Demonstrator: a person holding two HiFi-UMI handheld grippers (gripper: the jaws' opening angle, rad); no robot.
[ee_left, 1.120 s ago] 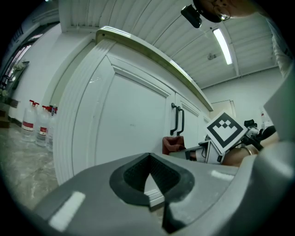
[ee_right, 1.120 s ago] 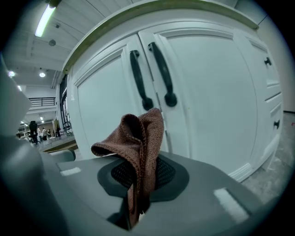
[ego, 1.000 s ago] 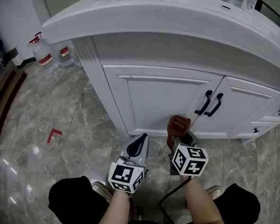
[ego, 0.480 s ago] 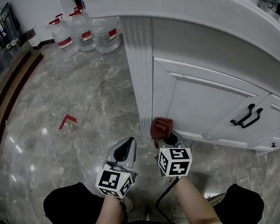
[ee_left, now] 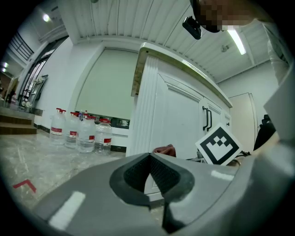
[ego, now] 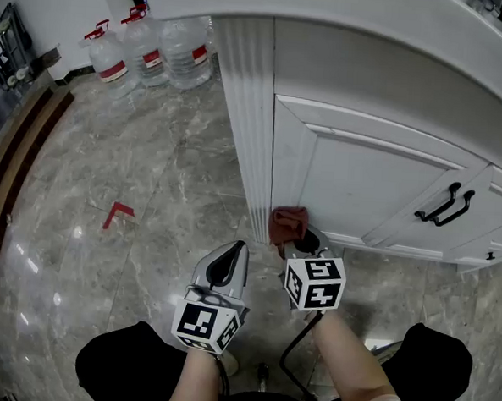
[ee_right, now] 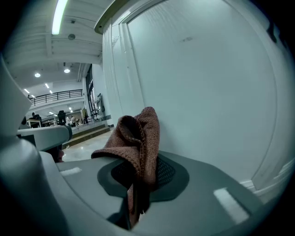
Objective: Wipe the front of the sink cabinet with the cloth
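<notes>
The white sink cabinet [ego: 354, 172] fills the upper right of the head view, with a fluted corner post [ego: 244, 110] and a panelled door [ee_right: 207, 92]. My right gripper [ego: 302, 239] is shut on a reddish-brown cloth [ego: 288, 225], which presses against the bottom left corner of the door beside the post. In the right gripper view the bunched cloth [ee_right: 136, 143] sticks up from the closed jaws, right at the door. My left gripper [ego: 223, 268] is shut and holds nothing; it hangs over the floor to the left of the right one, short of the cabinet [ee_left: 175, 120].
Black door handles [ego: 444, 205] sit on the doors further right. Several water bottles [ego: 150, 41] with red caps stand on the marble floor at the far left of the cabinet. A red corner mark [ego: 117, 213] lies on the floor. The person's knees show at the bottom edge.
The right gripper has carried the cloth leftward along the base of the door, from near the handles to the corner by the fluted post. The head view has swung left with it.
</notes>
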